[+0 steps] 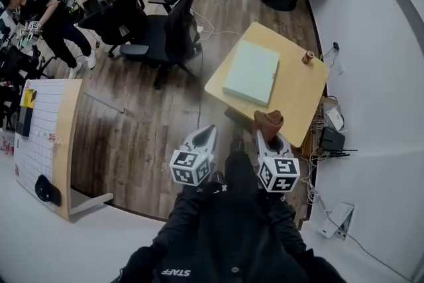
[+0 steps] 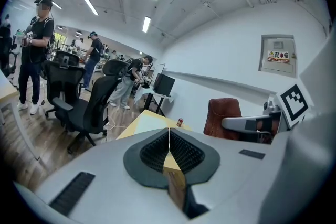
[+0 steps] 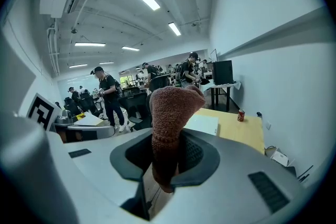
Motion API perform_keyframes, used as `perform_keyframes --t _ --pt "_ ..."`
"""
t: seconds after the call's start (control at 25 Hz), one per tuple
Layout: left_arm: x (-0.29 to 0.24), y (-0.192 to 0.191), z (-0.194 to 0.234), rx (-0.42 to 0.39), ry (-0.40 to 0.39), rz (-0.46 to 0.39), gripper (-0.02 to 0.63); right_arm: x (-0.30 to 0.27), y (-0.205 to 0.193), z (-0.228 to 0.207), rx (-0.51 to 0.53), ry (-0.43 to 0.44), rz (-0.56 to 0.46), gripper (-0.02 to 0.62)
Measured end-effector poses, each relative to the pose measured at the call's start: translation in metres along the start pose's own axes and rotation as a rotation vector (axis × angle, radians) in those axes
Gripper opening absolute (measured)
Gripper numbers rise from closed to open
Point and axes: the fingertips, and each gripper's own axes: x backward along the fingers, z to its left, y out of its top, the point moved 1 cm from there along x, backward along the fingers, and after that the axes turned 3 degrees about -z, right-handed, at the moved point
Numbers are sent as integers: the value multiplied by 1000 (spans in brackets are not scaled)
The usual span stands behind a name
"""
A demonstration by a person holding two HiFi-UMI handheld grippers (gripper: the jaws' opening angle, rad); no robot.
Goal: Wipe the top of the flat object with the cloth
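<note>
The right gripper (image 1: 268,134) is pinching the cloth (image 1: 269,120). In the right gripper view its jaws press on the lower part of the brown knitted cloth (image 3: 170,113), and the rest of the fabric rises above the right gripper (image 3: 167,138) in a rounded lump. The left gripper (image 1: 206,132) is held beside it at about the same level. In the left gripper view the ribbed pads of the left gripper (image 2: 169,132) are pressed together with nothing between them.

The flat object (image 1: 252,71), a pale green rectangular slab, lies ahead of both grippers on the light wooden surface (image 1: 301,91). It is nearer the right gripper's line than the left's, and the cloth is apart from it. In the right gripper view the flat object (image 3: 202,124) shows just past the cloth, to its right, on the surface (image 3: 239,132).

From the head view the cloth seems to hang at about the near edge of the surface, though its height above that edge is hard to judge. A small red can (image 1: 307,57) stands beyond the flat object, toward the far right corner of the surface as seen from the right gripper. Black office chairs (image 1: 165,30) stand on the wood floor ahead of the left gripper and off to its left.
</note>
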Motion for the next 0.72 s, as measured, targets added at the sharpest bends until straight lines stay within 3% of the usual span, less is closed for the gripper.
perform_keyframes --t 0.36,0.72 --pt "-67 37 40 -3 49 -6 34 -83 33 -27 -5 51 -3 104" --pt "-184 85 45 -29 12 31 34 -162 75 -92 -35 52 15 104"
